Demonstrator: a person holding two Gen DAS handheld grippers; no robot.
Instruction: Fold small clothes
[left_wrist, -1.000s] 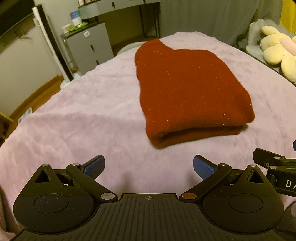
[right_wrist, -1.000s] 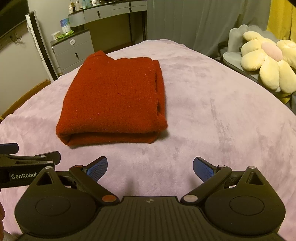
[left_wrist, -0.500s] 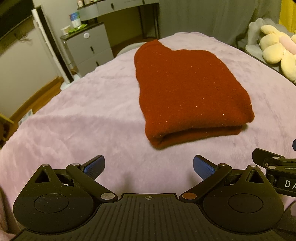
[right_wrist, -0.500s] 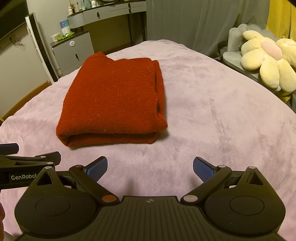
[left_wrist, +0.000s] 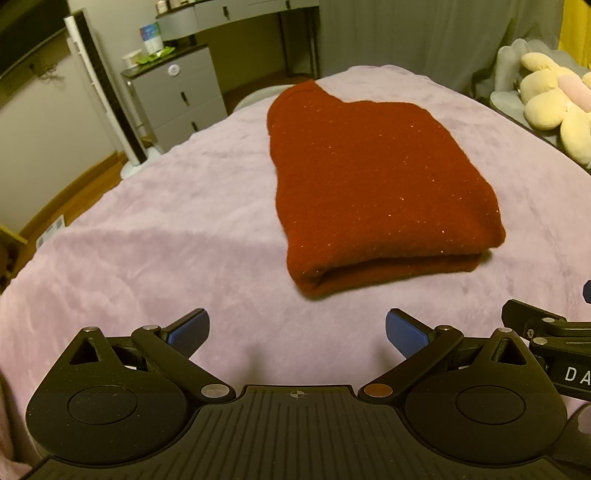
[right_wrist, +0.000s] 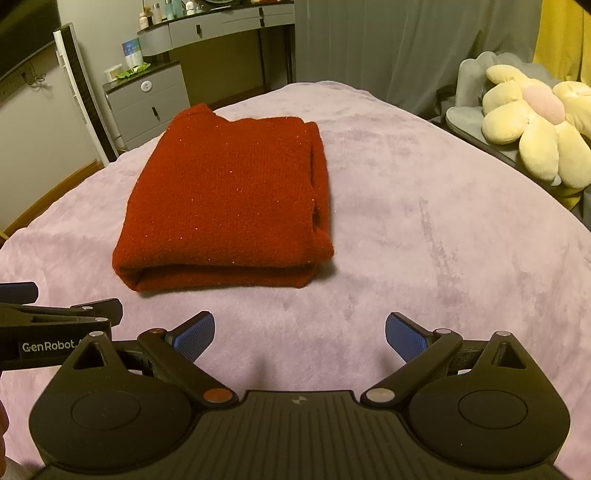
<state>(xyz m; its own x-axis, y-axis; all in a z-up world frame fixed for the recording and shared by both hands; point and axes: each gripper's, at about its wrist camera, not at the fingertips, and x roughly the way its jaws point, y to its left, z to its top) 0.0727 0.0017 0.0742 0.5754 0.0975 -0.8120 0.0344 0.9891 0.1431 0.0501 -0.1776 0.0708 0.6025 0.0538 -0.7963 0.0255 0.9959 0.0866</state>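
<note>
A dark red knit garment (left_wrist: 373, 184) (right_wrist: 229, 199) lies folded into a thick rectangle on the mauve plush bed cover (left_wrist: 147, 240) (right_wrist: 424, 221). Its folded edge faces me. My left gripper (left_wrist: 297, 334) stands open near the front of the bed, short of the garment, with nothing between its blue pads. In its own view my right gripper (right_wrist: 300, 334) is open too and holds nothing; the garment lies ahead and to its left. Each gripper's side shows at the edge of the other's view.
A grey drawer cabinet (left_wrist: 177, 96) (right_wrist: 147, 99) and a white tower fan (left_wrist: 107, 96) stand beyond the bed at the left. A desk (right_wrist: 229, 22) is behind. A yellow flower cushion (right_wrist: 532, 122) (left_wrist: 554, 107) sits on a chair at the right.
Both views have shifted very slightly; the garment has not moved and both grippers remain open.
</note>
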